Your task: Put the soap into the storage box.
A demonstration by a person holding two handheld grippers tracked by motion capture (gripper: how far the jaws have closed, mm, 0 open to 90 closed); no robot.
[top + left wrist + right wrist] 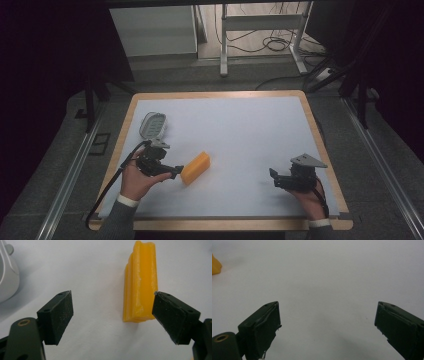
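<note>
A yellow-orange block (195, 168) lies on the white table sheet (235, 130), left of centre. My left gripper (175, 171) points at its near end, jaws open. In the left gripper view the ridged block (140, 282) stands just ahead, its near end beside the right jaw's tip, with nothing gripped between the jaws of the left gripper (112, 315). My right gripper (272, 176) rests open at the right side of the table, pointing left. The right gripper (327, 325) has only bare sheet between its jaws, and a corner of the block (215, 266) shows far off.
A pale grey oval object (152, 125) lies at the table's left, behind my left hand; its edge (7, 277) shows in the left gripper view. The wooden table rim (220, 94) frames the sheet. Table legs and cables stand on the floor beyond.
</note>
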